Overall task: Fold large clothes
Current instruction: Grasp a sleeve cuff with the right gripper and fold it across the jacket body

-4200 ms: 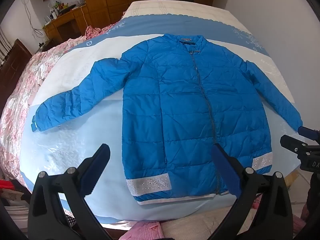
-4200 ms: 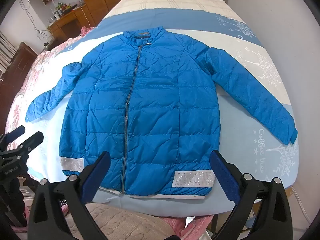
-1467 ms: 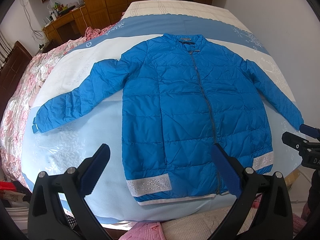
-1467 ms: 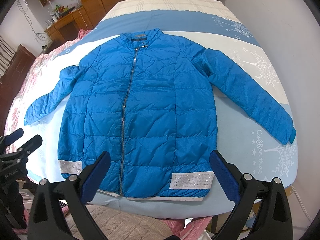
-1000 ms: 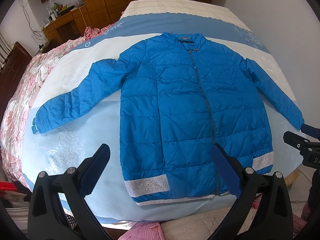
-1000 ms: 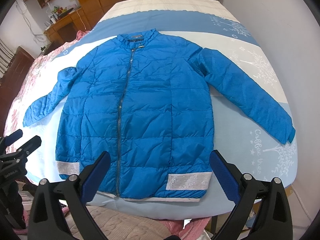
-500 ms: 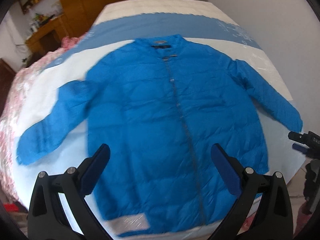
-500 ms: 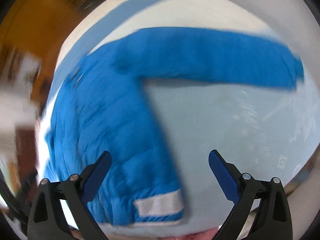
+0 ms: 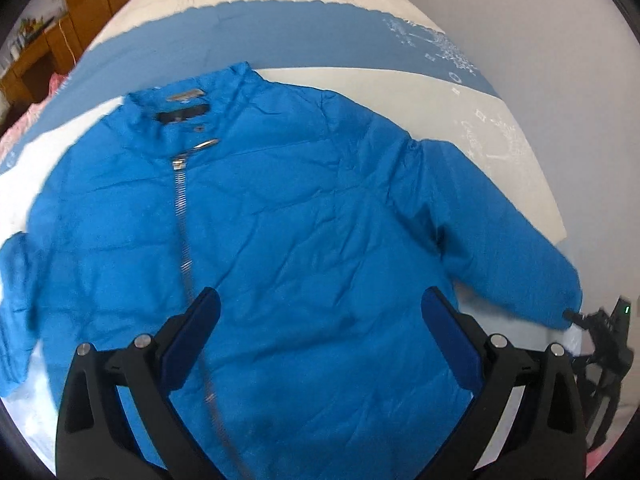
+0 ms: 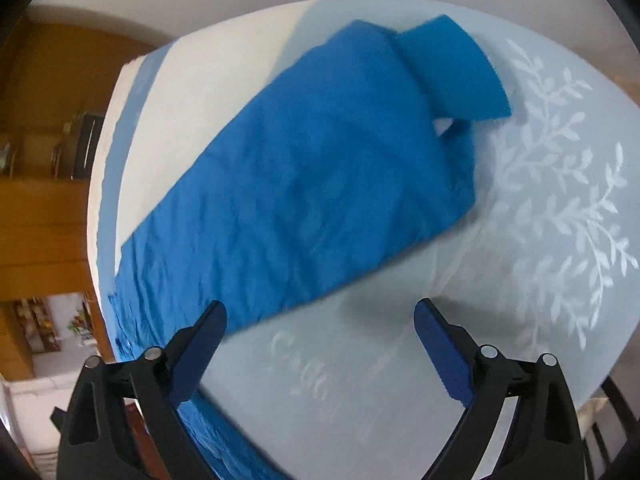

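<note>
A bright blue quilted jacket (image 9: pixel 304 216) lies flat and zipped on a bed, collar (image 9: pixel 188 100) toward the far end. My left gripper (image 9: pixel 320 328) hovers open low over the jacket's chest, right of the zipper (image 9: pixel 182 216). The jacket's right sleeve (image 10: pixel 320 184) fills the right wrist view, running diagonally with its knit cuff (image 10: pixel 452 68) at the upper right. My right gripper (image 10: pixel 320 336) is open just short of the sleeve's lower edge, holding nothing. It also shows as a black tip (image 9: pixel 600 328) next to the cuff at the right edge of the left wrist view.
The bed cover (image 10: pixel 540 208) is pale blue and white with leaf prints and a darker blue band (image 9: pixel 280 32). Wooden cabinets (image 10: pixel 36 208) stand past the bed's far side. A white wall (image 9: pixel 540 20) runs along the right side. Pink bedding (image 9: pixel 16 136) lies left.
Both grippers have moved in from the foot of the bed. The left now sits over the jacket's chest; the right has swung round to the right sleeve. Both stay open.
</note>
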`<state>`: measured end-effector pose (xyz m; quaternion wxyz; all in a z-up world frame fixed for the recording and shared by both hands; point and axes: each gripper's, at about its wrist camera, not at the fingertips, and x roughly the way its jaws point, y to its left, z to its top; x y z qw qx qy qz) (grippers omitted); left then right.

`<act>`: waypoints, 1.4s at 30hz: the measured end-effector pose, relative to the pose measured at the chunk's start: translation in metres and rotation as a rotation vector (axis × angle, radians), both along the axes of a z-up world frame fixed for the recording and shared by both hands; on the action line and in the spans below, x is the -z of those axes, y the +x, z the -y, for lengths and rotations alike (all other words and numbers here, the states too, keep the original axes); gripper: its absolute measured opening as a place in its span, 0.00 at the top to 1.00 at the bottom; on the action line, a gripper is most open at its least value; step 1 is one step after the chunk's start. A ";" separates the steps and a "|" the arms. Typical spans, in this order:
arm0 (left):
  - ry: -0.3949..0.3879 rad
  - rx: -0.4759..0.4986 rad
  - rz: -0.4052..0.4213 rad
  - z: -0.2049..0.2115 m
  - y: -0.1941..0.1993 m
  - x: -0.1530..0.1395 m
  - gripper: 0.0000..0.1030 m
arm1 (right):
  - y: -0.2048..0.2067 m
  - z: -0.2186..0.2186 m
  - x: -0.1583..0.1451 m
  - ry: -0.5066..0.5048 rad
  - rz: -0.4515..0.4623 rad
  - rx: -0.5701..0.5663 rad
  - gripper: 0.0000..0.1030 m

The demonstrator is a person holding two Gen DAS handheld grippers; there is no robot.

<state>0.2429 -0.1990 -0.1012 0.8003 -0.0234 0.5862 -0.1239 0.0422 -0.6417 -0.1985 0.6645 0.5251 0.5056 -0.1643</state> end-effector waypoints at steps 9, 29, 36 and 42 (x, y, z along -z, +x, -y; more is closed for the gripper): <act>-0.046 -0.072 -0.062 -0.002 0.039 0.035 0.04 | 0.019 0.039 0.007 0.018 0.150 0.101 0.38; -0.023 -0.169 -0.048 -0.076 0.040 0.049 0.22 | 0.169 -0.157 -0.126 -0.284 0.452 -0.512 0.94; -0.051 -0.219 -0.040 -0.118 0.030 0.041 0.21 | 0.203 -0.268 -0.114 -0.300 0.426 -0.755 0.95; -0.075 -0.271 -0.027 -0.150 0.024 0.035 0.19 | 0.217 -0.337 -0.084 -0.312 0.371 -0.920 0.94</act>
